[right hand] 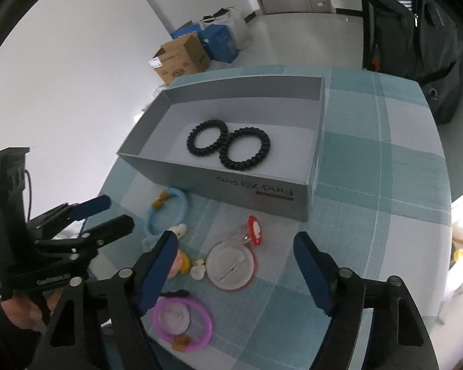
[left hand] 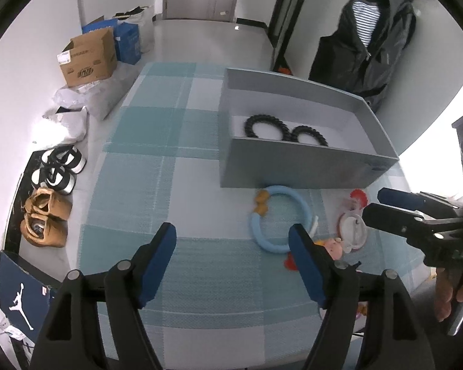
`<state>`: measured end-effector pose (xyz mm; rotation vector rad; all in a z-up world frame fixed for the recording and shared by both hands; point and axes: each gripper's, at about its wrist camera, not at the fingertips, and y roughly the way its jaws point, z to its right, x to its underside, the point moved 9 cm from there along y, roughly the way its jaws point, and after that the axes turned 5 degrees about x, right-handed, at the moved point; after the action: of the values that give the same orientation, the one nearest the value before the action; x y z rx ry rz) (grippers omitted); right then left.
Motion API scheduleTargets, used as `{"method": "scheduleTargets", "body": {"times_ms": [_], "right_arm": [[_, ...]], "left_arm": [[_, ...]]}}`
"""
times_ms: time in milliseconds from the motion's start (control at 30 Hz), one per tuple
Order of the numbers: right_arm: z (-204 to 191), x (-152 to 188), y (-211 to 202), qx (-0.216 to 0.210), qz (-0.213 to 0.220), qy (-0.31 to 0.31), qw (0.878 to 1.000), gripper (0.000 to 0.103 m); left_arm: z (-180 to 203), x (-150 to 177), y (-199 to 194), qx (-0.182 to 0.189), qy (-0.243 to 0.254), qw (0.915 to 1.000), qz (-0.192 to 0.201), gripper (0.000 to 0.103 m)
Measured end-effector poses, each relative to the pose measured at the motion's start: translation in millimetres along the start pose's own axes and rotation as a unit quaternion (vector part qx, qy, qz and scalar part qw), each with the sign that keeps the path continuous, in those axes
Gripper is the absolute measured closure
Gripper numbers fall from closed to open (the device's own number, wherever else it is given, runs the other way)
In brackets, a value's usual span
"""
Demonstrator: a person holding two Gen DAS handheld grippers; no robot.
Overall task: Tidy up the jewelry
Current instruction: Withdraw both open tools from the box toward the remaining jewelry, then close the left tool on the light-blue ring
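Two tongs, both with jaws spread and holding nothing: the left gripper (left hand: 233,240) hovers over the checked cloth (left hand: 169,185), and the right gripper (right hand: 234,246) hovers above the loose jewelry. Each appears from the side in the other's view, the right one (left hand: 382,205) at the frame's right edge and the left one (right hand: 114,212) at lower left. One grey box (right hand: 262,191) stands on the cloth just beyond the loose pieces; two black coil rings (right hand: 228,148) lie inside it, touching. In front of the box lie one blue ring (left hand: 281,219), one pink ring (right hand: 185,323), one red clip (right hand: 254,229) and one round white pad (right hand: 230,266). The right view shows both coil rings whole and the pink ring; in the left view the box's near wall cuts off the coil rings (left hand: 284,129) and the pink ring is out of sight. The left view alone shows two pairs of shoes (left hand: 49,197) on the floor. Small figures beside the pad are partly hidden by fingers and hard to identify.
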<state>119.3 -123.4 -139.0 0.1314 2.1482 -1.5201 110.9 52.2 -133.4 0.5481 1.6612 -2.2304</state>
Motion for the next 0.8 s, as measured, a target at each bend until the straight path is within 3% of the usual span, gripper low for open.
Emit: {"method": "scheduleTargets", "body": {"times_ms": [67,333,400,500,600,800], "right_arm": [[1,-1,4,0.0,-0.008,0.001,1.0,0.027],[5,-2,14,0.007,-0.023,-0.002,1.0,0.056],[5,-3,15,0.008,-0.022,-0.007,1.0,0.06],[3,-4,18,0.006,-0.024,-0.008,1.0,0.077],[5,-6,20,0.011,-0.026,-0.005,1.0,0.086],[4,-8,18,0.014,-0.025,-0.002,1.0,0.088]], "left_arm": [[-3,1,1,0.002,-0.005,1.0,-0.001,0.027],[-12,8,7,0.002,-0.011,0.9997,-0.02,0.026],[-13,10,9,0.004,-0.015,0.9996,-0.026,0.026],[-12,9,7,0.007,-0.017,0.9995,-0.026,0.026],[-11,8,6,0.01,-0.016,0.9995,-0.025,0.026],[-6,9,9,0.027,-0.016,0.9987,-0.04,0.026]]}}
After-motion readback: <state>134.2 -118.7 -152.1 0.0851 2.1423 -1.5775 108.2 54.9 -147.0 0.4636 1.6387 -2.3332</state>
